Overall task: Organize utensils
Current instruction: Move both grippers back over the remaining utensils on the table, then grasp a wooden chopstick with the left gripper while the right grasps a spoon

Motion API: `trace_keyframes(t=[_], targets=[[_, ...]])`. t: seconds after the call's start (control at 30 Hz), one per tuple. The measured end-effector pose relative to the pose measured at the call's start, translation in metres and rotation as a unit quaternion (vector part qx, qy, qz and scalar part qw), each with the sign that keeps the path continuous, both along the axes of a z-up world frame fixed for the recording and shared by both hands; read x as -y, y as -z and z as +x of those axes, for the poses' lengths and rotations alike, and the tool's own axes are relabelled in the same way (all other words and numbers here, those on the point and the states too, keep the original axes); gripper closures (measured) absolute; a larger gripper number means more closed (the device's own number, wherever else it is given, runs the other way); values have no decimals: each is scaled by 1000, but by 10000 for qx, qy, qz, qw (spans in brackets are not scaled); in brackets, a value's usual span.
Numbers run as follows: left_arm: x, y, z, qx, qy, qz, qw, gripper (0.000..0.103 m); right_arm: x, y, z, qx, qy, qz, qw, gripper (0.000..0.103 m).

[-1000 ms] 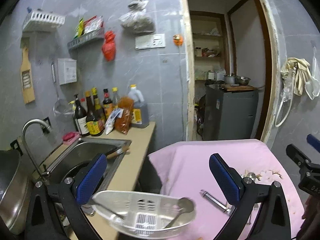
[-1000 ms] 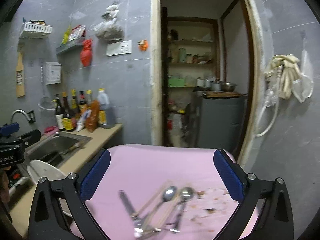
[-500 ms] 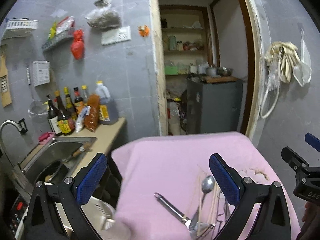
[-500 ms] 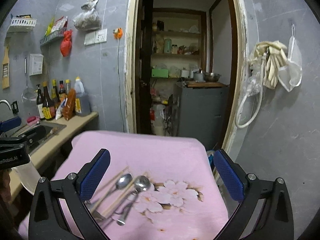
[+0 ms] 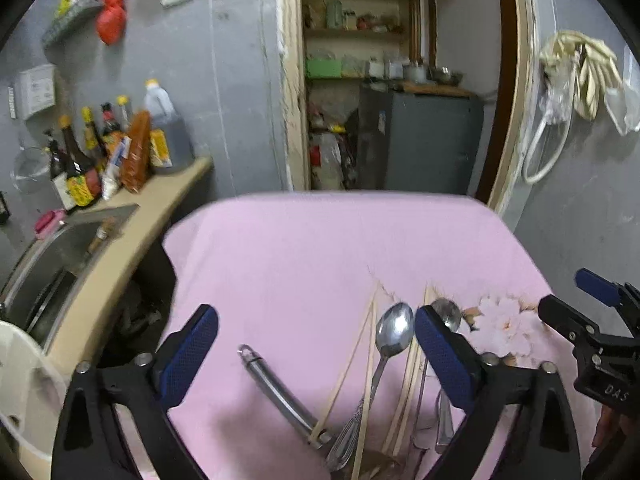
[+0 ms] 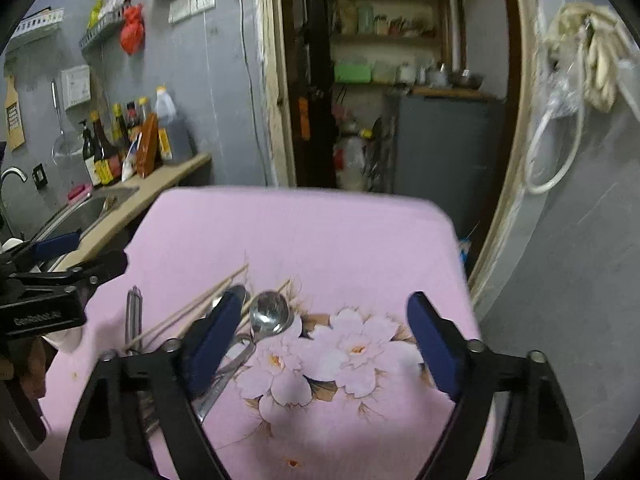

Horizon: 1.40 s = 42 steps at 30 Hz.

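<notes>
Both grippers over pink floral cloth (image 5: 280, 260). Left gripper (image 5: 316, 356) jaws apart, just been closing, steel handle (image 5: 280, 396) & spoon (image 5: 394, 332) between. Right gripper (image 6: 328, 340) jaws apart, just been closing, second spoon (image 6: 270, 314) inside near its left finger, nothing clamped.

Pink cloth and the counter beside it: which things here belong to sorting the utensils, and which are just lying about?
Belongs to the job:
- spoons
- wooden chopsticks
- steel handle
- white basket at the left edge
- pink cloth they lie on

Just lying about:
- sauce bottles on the counter
- sink
- red bag on the wall
- gloves hung by the door
</notes>
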<state>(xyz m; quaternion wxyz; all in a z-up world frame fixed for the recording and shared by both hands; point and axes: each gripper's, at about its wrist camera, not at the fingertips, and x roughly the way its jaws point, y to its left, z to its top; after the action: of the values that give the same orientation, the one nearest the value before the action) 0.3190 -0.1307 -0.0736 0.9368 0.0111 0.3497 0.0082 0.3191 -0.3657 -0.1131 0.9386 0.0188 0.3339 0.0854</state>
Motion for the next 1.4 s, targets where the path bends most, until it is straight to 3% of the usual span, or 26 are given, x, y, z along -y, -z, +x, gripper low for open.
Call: trace_keyframes(t=[0.07,0.17,0.37,0.53,0.9,1.03,1.07,1.23,1.4], targets=[[1,10,11,-197,30,-27,9998,24,-1,13,12,-198,-91,81,9997,40],[1,26,29,-516,78,-124,9986,34,-5,29,26,-473,-255,217,9983,55],[3,56,62,-1254,369,-183,9913,54,-17,56,51,-932,-603,470,9927,64],[9,71,78,-1663,644,-187,9838,64,-22,72,67,-1223,-785,643,9873,71],[25,72,108,-2031,1189,132,9718,77,-35,91,88,-1636,-1193,731,9765,78],[30,70,119,-2275,1364,155,9641,97,-36,92,91,-1674,-1181,768,9758,92],[30,69,120,-2316,1379,116,9629,98,-35,91,90,-1661,-1167,810,9758,96],[21,59,115,-2147,1336,-232,9672,98,-30,78,81,-1496,-1080,810,9795,99],[6,31,92,-1530,1211,-719,9781,98,-23,60,66,-1218,-951,743,9852,99]])
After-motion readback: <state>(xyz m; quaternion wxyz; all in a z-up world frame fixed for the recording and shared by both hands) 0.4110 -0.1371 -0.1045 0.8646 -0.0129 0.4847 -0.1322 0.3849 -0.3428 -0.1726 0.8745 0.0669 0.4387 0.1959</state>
